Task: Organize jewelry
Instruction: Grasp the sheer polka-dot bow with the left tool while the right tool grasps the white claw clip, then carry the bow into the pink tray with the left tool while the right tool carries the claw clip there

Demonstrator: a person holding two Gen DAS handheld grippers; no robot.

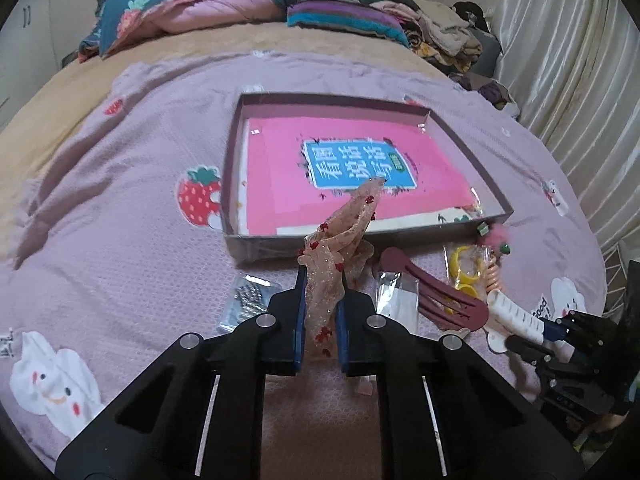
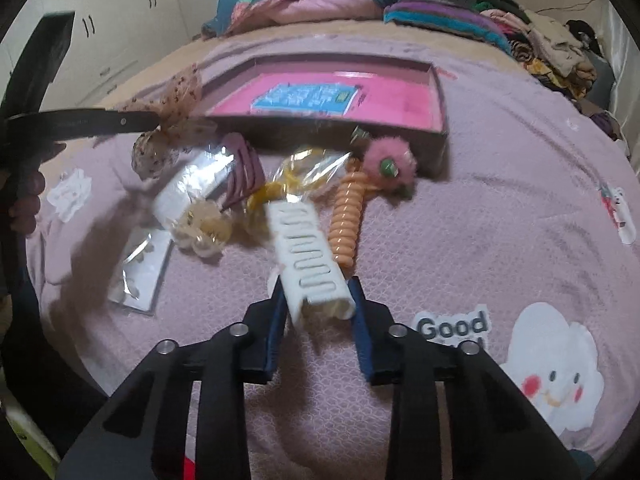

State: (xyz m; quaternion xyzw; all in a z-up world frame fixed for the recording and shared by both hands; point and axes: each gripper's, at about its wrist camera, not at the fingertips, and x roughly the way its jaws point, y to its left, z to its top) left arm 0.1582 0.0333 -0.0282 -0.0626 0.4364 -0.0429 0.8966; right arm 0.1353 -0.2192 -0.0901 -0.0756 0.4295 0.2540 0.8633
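Note:
My left gripper (image 1: 322,284) is shut on a sheer peach bow (image 1: 348,220) with red spots, which sticks up in front of a shallow box (image 1: 236,160) lined with a pink book. In the right wrist view the same bow (image 2: 176,92) hangs at the tip of the left gripper (image 2: 156,122), near the box (image 2: 438,92). My right gripper (image 2: 316,284) is shut on the near end of a white slotted hair clip (image 2: 304,240). In the left wrist view that clip (image 1: 516,314) and the right gripper (image 1: 556,330) sit at the far right.
On the purple bedspread before the box lie a maroon hair claw (image 2: 242,172), a bagged yellow item (image 1: 464,268), an orange spiral tie (image 2: 348,216), a pink pompom (image 2: 388,164), a cream flower clip (image 2: 204,228) and earring cards (image 1: 246,304). Folded quilts and clothes line the far edge.

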